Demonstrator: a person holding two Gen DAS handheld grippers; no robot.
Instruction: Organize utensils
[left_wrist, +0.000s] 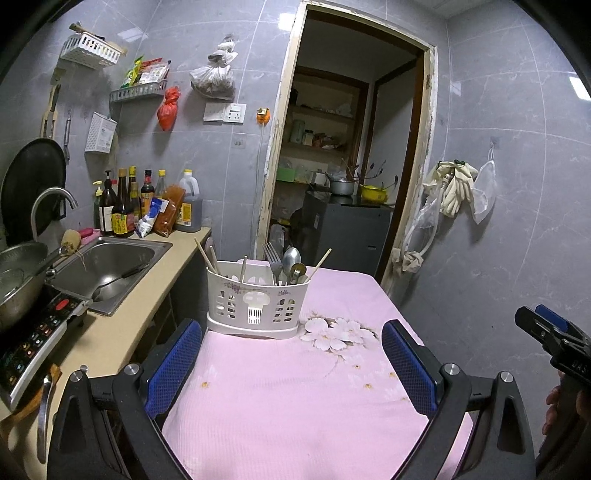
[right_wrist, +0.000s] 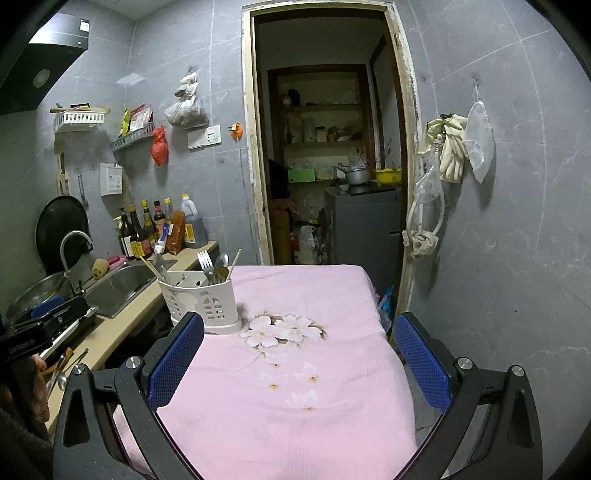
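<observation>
Left wrist view looks along the left gripper (left_wrist: 291, 369), whose blue-padded fingers (left_wrist: 171, 363) stand wide apart with nothing between them, low over the near end of the surface (left_wrist: 295, 406) under its pink flowered cloth. Straight ahead of that gap, slightly to its left, stands the white utensil holder (left_wrist: 256, 301), upright near the far left edge of the surface. From its right compartment rise a fork (left_wrist: 272, 258), a spoon (left_wrist: 291, 258) and a chopstick (left_wrist: 320, 264) that leans out to the right; more chopsticks (left_wrist: 207, 256) lean out to the left of its left compartment. All of them stand roughly upright, handles down inside the holder.

The right gripper (right_wrist: 299, 365) is likewise spread wide and empty, held over the same cloth. From it the holder lies ahead and clearly off to the left, partly behind its left finger. In the left wrist view this gripper shows at the right edge, beside the surface.

No loose utensil shows on the cloth, so the sorting looks finished or nearly so. Should anything in the holder need moving, the left gripper seems better placed: it faces the holder almost head-on, and would need to come down onto the stems from above.
</observation>
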